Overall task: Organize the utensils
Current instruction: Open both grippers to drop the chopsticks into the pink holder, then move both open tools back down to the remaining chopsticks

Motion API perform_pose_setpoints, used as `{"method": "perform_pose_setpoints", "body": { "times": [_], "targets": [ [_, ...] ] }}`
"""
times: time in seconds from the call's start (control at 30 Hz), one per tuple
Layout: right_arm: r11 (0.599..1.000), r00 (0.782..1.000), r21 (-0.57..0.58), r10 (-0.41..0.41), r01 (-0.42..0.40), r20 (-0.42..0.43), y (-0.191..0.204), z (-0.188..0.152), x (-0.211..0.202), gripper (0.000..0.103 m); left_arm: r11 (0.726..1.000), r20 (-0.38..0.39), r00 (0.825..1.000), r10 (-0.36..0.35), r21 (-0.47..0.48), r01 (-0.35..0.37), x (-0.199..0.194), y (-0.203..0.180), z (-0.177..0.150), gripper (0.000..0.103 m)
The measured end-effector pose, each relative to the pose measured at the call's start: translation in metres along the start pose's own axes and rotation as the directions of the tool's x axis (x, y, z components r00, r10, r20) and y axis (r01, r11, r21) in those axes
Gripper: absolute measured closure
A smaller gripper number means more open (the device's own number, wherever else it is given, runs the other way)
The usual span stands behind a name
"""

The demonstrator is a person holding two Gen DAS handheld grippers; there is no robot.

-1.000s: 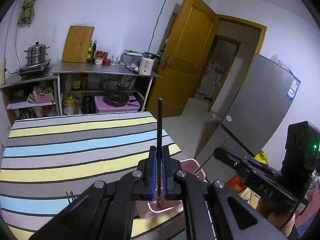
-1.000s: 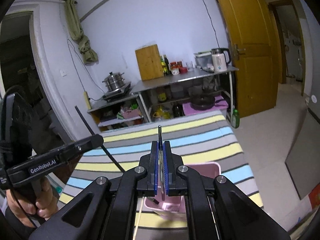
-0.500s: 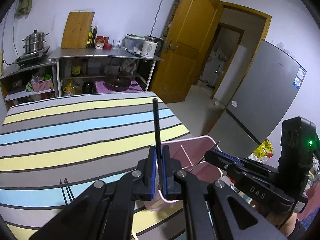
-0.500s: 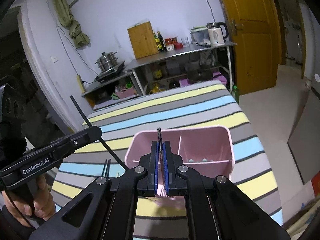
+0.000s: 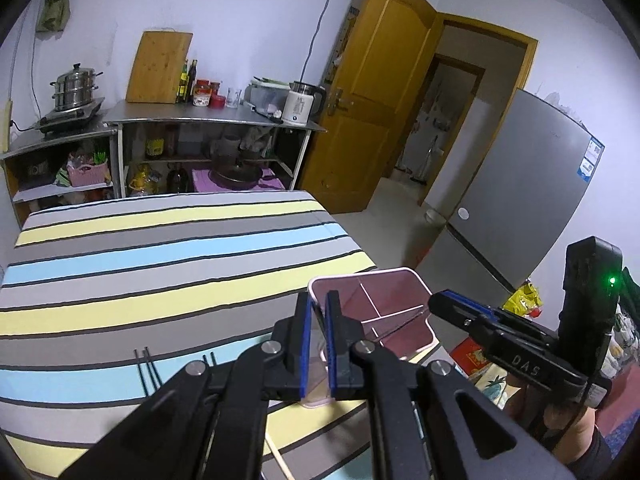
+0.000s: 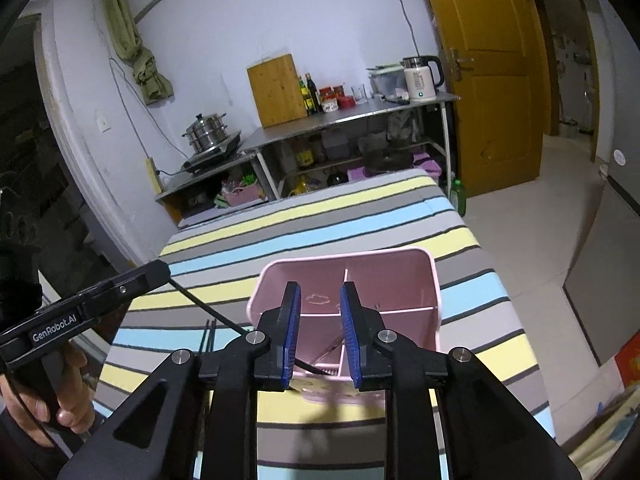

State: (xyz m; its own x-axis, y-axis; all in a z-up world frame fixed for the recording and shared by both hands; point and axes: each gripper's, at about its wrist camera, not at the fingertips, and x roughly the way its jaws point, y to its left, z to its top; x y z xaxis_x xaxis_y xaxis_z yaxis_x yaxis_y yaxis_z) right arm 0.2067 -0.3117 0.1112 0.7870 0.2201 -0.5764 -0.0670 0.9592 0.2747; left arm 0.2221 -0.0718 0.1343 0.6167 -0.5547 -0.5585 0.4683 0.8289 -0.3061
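Note:
A pink utensil holder (image 6: 396, 280) with inner dividers stands on the striped tablecloth near its front right edge; it also shows in the left wrist view (image 5: 372, 300). My right gripper (image 6: 319, 332) is open just above the holder's near compartments, with a thin metal utensil (image 6: 330, 350) lying inside below it. My left gripper (image 5: 316, 340) is slightly open at the holder's left rim. In the right wrist view a black chopstick (image 6: 208, 306) slants from the left gripper down into the holder. Black chopsticks (image 5: 146, 368) lie on the cloth left of the holder.
A striped tablecloth (image 5: 160, 264) covers the table. Behind it stand metal shelves (image 5: 208, 120) with a steamer pot, cutting board, bottles and a kettle. A yellow door (image 5: 380, 92) and a grey fridge (image 5: 520, 208) are to the right. A light wooden stick (image 5: 280, 460) lies at the front edge.
Both grippers have tilted down over the pink holder. The right gripper has opened and let go of its thin utensil. The left gripper has opened slightly and its black chopstick slants into the holder.

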Motion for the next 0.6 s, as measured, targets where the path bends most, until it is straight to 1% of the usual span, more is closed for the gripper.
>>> {"method": "perform_pose_setpoints", "body": {
  "times": [0.13, 0.3, 0.4, 0.47, 0.6],
  "targets": [
    [1.0, 1.0, -0.014, 0.008, -0.007, 0.025, 0.01, -0.005, -0.017, 0.08, 1.0, 0.026, 1.0, -0.004, -0.009, 0.004, -0.021, 0.005, -0.005, 0.096],
    [0.999, 0.998, -0.035, 0.031, -0.03, 0.046, 0.023, -0.015, -0.033, 0.08, 1.0, 0.057, 0.998, 0.009, -0.017, -0.008, -0.047, 0.018, -0.017, 0.096],
    [0.998, 0.997, -0.035, 0.053, -0.051, 0.051, 0.03, -0.022, -0.038, 0.08, 0.999, 0.075, 0.997, 0.03, -0.028, -0.028, -0.061, 0.028, -0.027, 0.096],
    [0.997, 0.997, -0.041, 0.066, -0.064, 0.048, 0.037, -0.028, -0.039, 0.08, 0.998, 0.085, 0.995, 0.059, -0.035, -0.057, -0.068, 0.036, -0.036, 0.096],
    [0.994, 0.996, -0.075, 0.086, -0.084, 0.031, 0.052, -0.043, -0.037, 0.08, 0.992, 0.064, 0.992, 0.111, -0.069, -0.107, -0.071, 0.056, -0.058, 0.096]
  ]
}}
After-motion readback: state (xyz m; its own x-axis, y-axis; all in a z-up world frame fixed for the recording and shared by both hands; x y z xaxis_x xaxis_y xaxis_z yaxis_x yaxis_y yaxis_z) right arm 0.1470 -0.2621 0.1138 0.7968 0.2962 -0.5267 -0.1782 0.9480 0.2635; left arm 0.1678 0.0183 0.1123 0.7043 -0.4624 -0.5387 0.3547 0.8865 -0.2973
